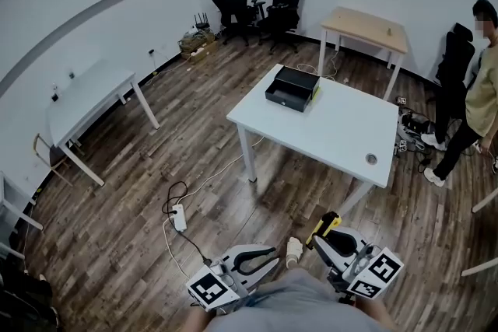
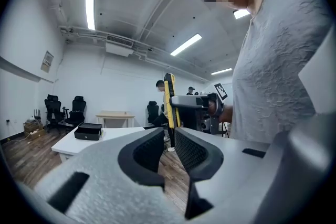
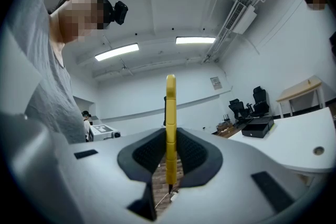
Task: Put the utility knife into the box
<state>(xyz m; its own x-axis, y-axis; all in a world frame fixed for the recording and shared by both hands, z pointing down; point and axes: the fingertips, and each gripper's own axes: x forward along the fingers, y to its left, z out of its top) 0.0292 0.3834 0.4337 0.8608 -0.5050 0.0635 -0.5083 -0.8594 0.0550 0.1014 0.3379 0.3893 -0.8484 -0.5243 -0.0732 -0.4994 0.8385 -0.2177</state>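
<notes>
The yellow utility knife (image 1: 326, 225) stands upright in my right gripper (image 1: 320, 234), low in the head view and short of the table. In the right gripper view the ribbed pads press on both sides of the knife (image 3: 170, 107), so my right gripper (image 3: 170, 140) is shut on it. The black box (image 1: 292, 88) sits at the far corner of the white table (image 1: 334, 132). My left gripper (image 1: 271, 253) is beside the right. My left gripper (image 2: 167, 136) shows a narrow gap with nothing in it, and beyond it the knife (image 2: 169, 96) and the box (image 2: 87, 131).
A power strip (image 1: 179, 218) with cables lies on the wood floor left of my path. A second white table (image 1: 85, 97) stands at the left, a wooden table (image 1: 366, 27) and office chairs (image 1: 257, 8) at the back. A person (image 1: 476, 101) stands right of the table.
</notes>
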